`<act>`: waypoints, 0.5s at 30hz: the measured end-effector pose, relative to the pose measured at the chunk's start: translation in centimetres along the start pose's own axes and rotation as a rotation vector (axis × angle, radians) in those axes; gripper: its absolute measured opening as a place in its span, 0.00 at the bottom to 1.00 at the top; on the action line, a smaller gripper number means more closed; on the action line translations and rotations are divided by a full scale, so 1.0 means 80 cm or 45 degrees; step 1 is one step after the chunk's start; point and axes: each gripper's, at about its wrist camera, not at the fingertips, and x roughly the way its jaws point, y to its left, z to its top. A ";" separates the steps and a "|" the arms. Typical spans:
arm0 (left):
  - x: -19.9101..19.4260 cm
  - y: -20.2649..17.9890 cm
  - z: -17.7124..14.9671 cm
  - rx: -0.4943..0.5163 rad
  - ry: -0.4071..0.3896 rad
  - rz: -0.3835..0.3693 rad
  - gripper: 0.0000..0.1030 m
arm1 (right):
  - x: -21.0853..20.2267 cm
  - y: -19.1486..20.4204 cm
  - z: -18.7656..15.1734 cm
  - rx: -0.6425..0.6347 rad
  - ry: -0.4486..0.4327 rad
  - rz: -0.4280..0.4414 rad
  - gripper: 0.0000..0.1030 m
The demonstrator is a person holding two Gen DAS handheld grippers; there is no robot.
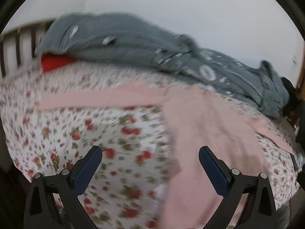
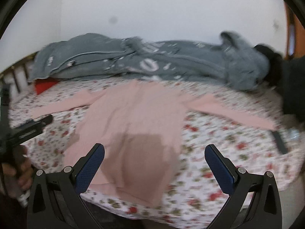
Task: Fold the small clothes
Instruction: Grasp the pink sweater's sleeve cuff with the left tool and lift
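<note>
While both grippers hang over the bed, no fold begun yet. Left gripper [image 1: 150,156] spread wide, nothing between the pads, poised over the sheet [image 1: 76,133] just beside the left side of the top [image 1: 209,126]. Right gripper [image 2: 154,152] likewise released and bare, poised over the hem end of the top [image 2: 137,118]. Top spread flat near the near edge of the bed, front down or up not clear, both sleeves thrown out sideways toward the bed's left and right edges. Step in hand by the look of it: the approach for a first fold. Next move likely calls for dropping to a sleeve or side edge, pinching one layer only without catching the sheet, then carrying it across the middle. Frames blurred, so fine creases not readable.

Floral sheet over the whole bed. Along the far edge, grey jeans [image 2: 148,63] heaped across, something red [image 2: 43,86] tucked under their left end. Slatted rail [image 1: 17,43] at the far left corner. Dark flat object [image 2: 279,142] near the right edge. Plain pale wall [image 2: 162,9] behind.
</note>
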 end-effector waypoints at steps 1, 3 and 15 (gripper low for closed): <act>0.015 0.018 0.001 -0.013 0.018 0.029 0.99 | 0.012 -0.001 -0.004 0.009 0.008 0.019 1.00; 0.041 0.051 0.005 -0.035 0.050 0.091 0.97 | 0.030 -0.001 -0.010 0.005 0.024 0.029 1.00; 0.127 0.247 0.052 -0.455 0.023 0.155 0.79 | 0.104 -0.006 0.005 0.061 0.043 0.099 1.00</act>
